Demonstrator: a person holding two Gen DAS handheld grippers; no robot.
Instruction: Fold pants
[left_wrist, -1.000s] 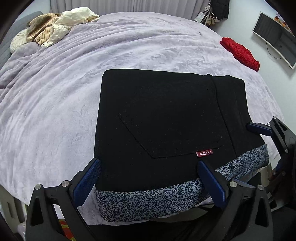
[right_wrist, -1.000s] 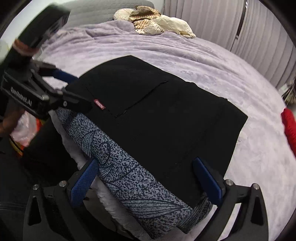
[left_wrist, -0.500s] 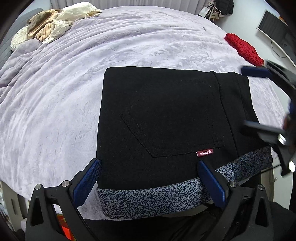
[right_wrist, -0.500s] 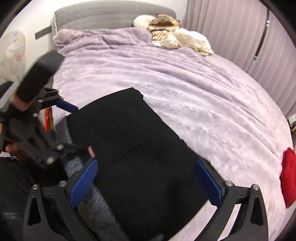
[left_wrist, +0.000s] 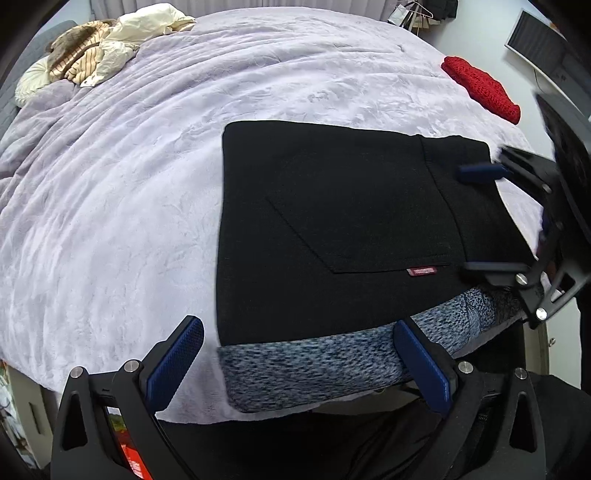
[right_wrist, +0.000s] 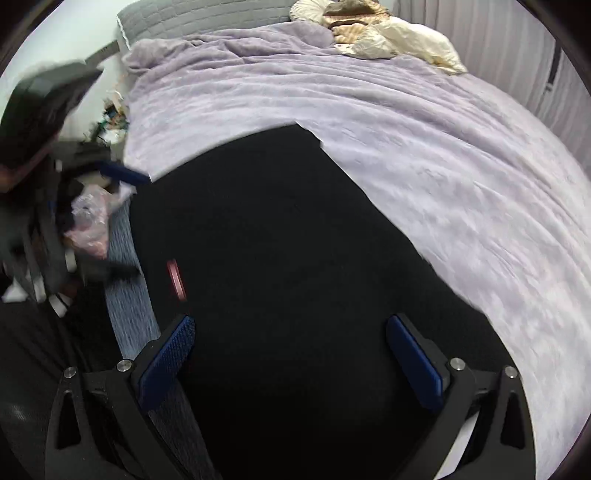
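The black pants (left_wrist: 332, 221) lie folded into a flat rectangle near the front edge of the lilac bed (left_wrist: 110, 203). A back pocket with a small red label (left_wrist: 421, 271) faces up, and a blue speckled waistband (left_wrist: 314, 365) runs along the near edge. My left gripper (left_wrist: 295, 350) stands open at that near edge, its fingers astride the waistband, holding nothing. My right gripper (left_wrist: 461, 219) hovers open over the right side of the pants. In the right wrist view the pants (right_wrist: 295, 258) fill the middle, the right gripper (right_wrist: 291, 343) is open above them, and the left gripper (right_wrist: 142, 225) shows blurred at the left.
A red knitted piece (left_wrist: 480, 88) lies at the bed's far right. Cream and striped clothes with a pillow (left_wrist: 103, 48) are heaped at the head end by the grey headboard (right_wrist: 203, 18). A monitor (left_wrist: 535, 40) hangs on the right wall. The floor drops off below the front edge.
My right gripper has risen from the waistband corner and swung in over the right side of the pants. The left gripper has shifted slightly left. The pants lie as before.
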